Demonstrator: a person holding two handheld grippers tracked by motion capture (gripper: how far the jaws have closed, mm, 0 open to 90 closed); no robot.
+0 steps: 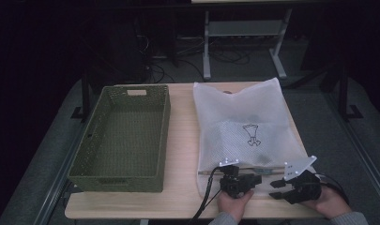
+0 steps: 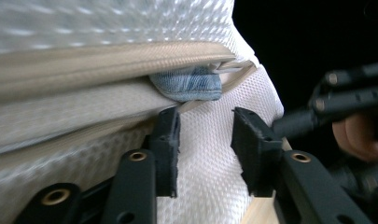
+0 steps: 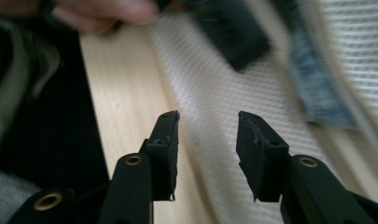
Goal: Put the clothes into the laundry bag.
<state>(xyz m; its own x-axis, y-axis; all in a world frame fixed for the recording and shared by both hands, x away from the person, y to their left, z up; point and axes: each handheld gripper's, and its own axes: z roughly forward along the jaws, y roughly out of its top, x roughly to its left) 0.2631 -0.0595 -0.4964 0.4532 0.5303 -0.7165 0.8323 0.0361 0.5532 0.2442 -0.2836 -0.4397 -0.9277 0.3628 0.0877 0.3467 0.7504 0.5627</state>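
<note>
A white mesh bag (image 1: 244, 112) lies flat on the right half of the wooden table (image 1: 183, 140), its mouth toward the near edge. A bit of blue denim (image 2: 189, 84) pokes out under the bag's beige hem (image 2: 107, 60); the denim (image 3: 317, 88) is blurred in the right gripper view. My left gripper (image 1: 255, 180) is at the bag's near edge, pointing right, jaws open over the mesh (image 2: 205, 177). My right gripper (image 1: 277, 190) faces it from the right, jaws open above mesh (image 3: 214, 93) and bare wood, with nothing between them.
An empty green woven basket (image 1: 117, 178) fills the table's left half. A small black drawing (image 1: 252, 134) marks the bag. Both hands rest at the table's near edge. Beyond the table lie a dark floor, cables and the legs of another desk (image 1: 206, 47).
</note>
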